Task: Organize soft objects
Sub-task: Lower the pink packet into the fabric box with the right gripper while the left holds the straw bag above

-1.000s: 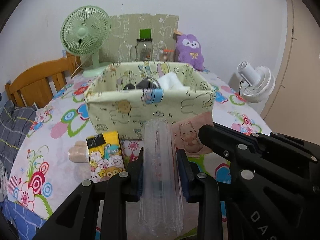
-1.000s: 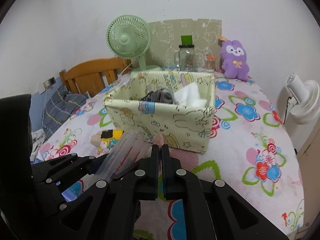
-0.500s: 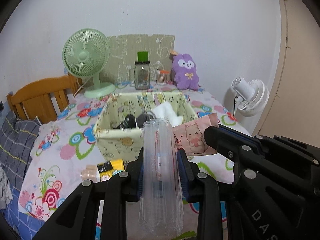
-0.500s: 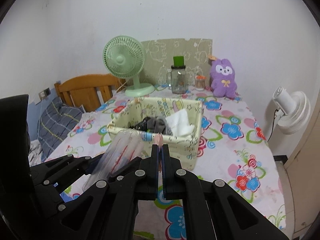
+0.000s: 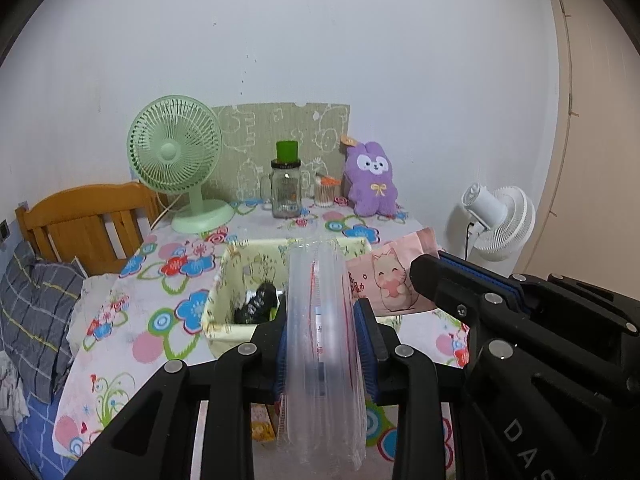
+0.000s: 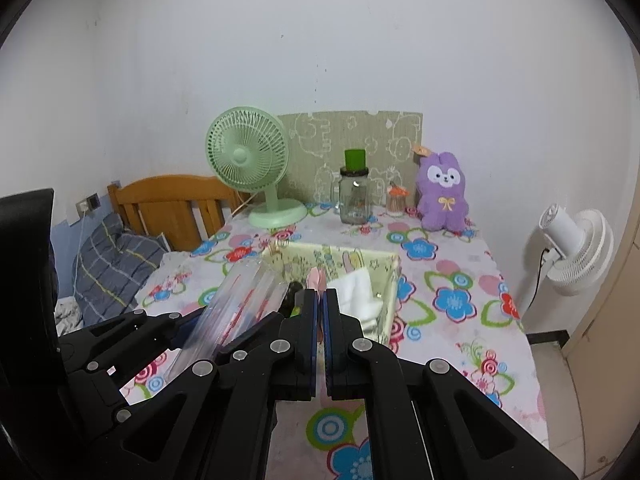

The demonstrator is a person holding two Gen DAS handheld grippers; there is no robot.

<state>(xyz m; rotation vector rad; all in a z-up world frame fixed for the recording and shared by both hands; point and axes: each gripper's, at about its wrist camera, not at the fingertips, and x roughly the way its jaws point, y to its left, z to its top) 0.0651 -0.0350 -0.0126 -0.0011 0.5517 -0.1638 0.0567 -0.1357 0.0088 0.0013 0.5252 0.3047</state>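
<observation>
My left gripper is shut on a clear plastic packet held high above the table; the packet shows in the right wrist view too. My right gripper is shut on a thin pink packet with a cat print, seen edge-on in its own view. Both hover in front of and above a pale green fabric box, which holds dark cloth and white cloth.
The flowered table carries a green fan, a glass jar, a small cup and a purple plush at the back. A yellow packet lies below my left gripper. A white fan stands right, a bed left.
Both grippers have risen and pulled back with their packets. The box now appears lower and farther away.
</observation>
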